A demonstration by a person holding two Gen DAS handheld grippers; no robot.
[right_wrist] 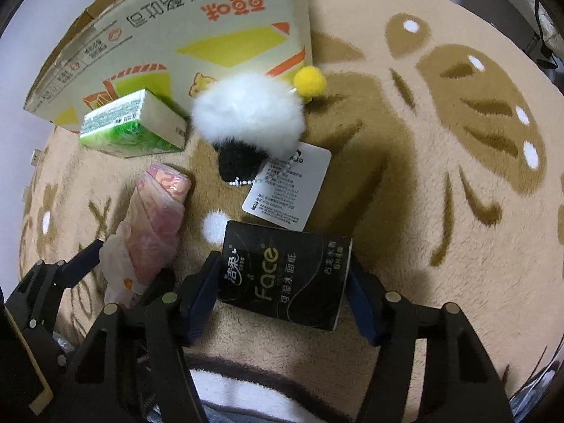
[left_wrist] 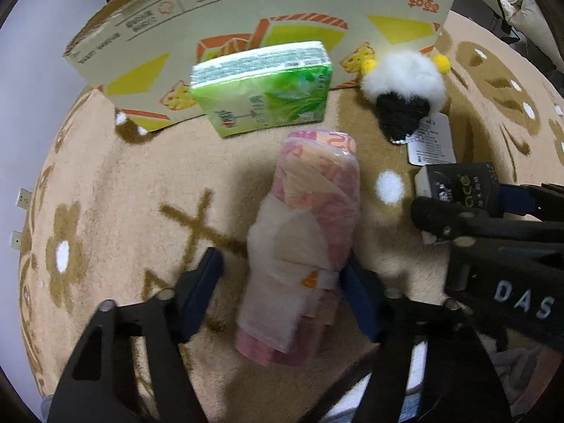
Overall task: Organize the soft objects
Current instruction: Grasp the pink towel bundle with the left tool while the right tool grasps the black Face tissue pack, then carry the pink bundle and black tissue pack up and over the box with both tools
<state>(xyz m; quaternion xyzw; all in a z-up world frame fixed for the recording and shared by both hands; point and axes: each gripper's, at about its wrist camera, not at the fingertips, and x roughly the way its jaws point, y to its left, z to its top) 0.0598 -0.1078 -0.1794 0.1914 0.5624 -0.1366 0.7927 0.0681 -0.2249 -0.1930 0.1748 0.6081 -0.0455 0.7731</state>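
Observation:
A pink rolled soft pack (left_wrist: 310, 218) in thin white wrap lies on the beige rug between the fingers of my left gripper (left_wrist: 283, 268). The right pad touches it; a strip of rug shows between the left pad and the roll, so the jaws stand open. My right gripper (right_wrist: 282, 264) is shut on a black tissue pack (right_wrist: 285, 275), both pads against its short sides. The same black tissue pack (left_wrist: 458, 179) shows at the right of the left wrist view. A green tissue pack (left_wrist: 264, 91) and a white-and-black plush (left_wrist: 405, 81) with yellow pompoms lie further off.
A printed cardboard box (left_wrist: 246, 10) stands on its side behind the green pack and the plush. A white paper tag (right_wrist: 285, 187) on a bead chain lies just beyond the black pack. The patterned rug (right_wrist: 440, 194) stretches bare to the right.

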